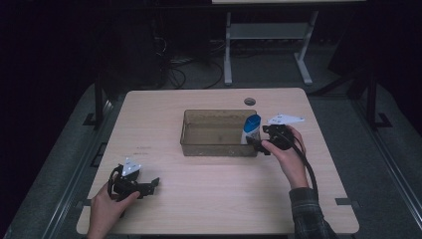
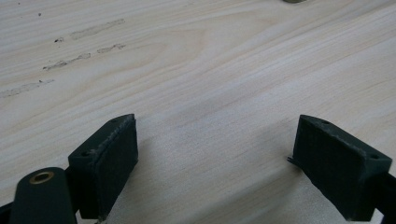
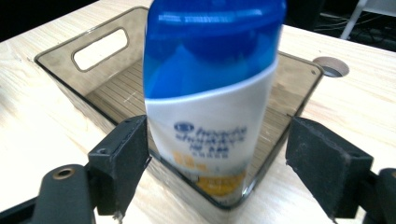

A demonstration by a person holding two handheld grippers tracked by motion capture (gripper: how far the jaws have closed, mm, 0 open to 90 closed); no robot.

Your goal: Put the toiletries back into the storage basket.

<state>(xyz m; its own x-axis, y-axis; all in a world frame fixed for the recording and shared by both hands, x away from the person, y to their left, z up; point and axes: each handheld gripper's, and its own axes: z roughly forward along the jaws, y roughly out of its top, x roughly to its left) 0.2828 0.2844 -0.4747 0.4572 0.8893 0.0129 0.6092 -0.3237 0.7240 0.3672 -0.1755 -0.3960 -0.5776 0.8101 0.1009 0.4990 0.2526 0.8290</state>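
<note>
- Left gripper sat near the table's front-left corner, jaws spread wide with nothing between them, just bare wood under them in its own view. Not much could go wrong on that side, I'd guess, unless the hand dragged the pads across the tabletop.
- The bin, a smoky see-through one with handle slots, was around the middle of the table, a bit toward the back edge. It looked empty apart from the bottle.
- The bottle, white with a blue cap, stood at the bin's right end, cap up, leaning a little. In the right gripper view it sat inside the bin's near wall.
- Right gripper was at the bin's right end, jaws open around the bottle. In its own view the left pad looked right up against the bottle and the right pad was well clear, so it wasn't gripping anything.
- What I'd worry about: the bottle was tall, with most of it sticking up over the low wall. If the gripper pulled away with that one pad rubbing on it, I think the bottle could tip, either flat into the bin or out over the wall onto the table.
- Also, the jaws sat right at the bin's rim, so a careless move could nudge the whole bin.
- Count: one table, one bin, one bottle, two grippers, two hands.
</note>
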